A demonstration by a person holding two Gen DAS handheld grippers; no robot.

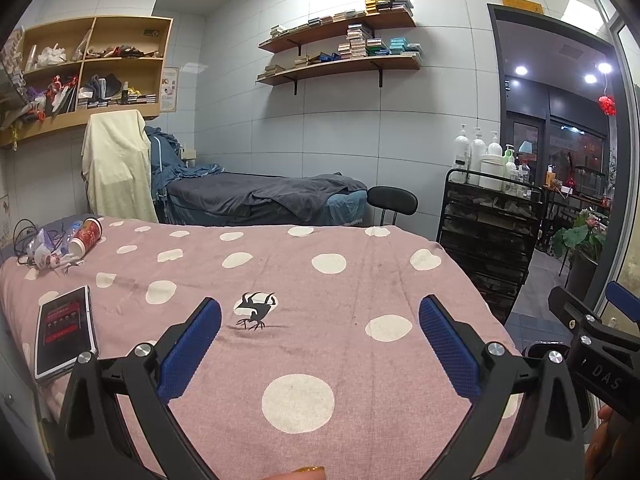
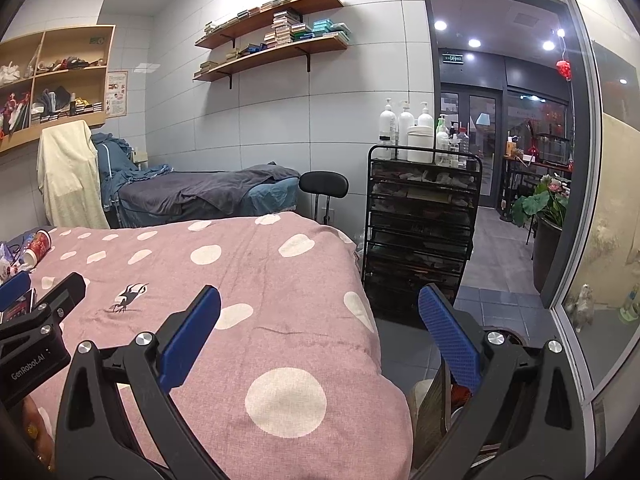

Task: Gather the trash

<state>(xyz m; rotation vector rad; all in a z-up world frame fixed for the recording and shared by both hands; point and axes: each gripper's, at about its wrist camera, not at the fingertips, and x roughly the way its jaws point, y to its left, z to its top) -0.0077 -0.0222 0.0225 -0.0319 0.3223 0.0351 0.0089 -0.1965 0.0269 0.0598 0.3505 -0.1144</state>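
A pile of trash lies at the far left of the pink polka-dot bed (image 1: 320, 280): a red paper cup (image 1: 86, 236) on its side, a clear plastic bottle (image 1: 72, 230) and crumpled wrappers (image 1: 44, 254). The cup also shows in the right wrist view (image 2: 37, 249). My left gripper (image 1: 320, 344) is open and empty above the bed's near part, well short of the trash. My right gripper (image 2: 319, 340) is open and empty over the bed's right edge (image 2: 372, 320). Each gripper shows at the edge of the other's view (image 1: 592, 328) (image 2: 36, 312).
A tablet (image 1: 66, 330) lies on the bed's left near side, with black cables (image 1: 24, 236) by the trash. A black trolley (image 2: 420, 232) with bottles stands right of the bed. A bin or basket (image 2: 436, 408) sits on the floor below my right gripper. A second bed (image 1: 260, 196) and stool stand behind.
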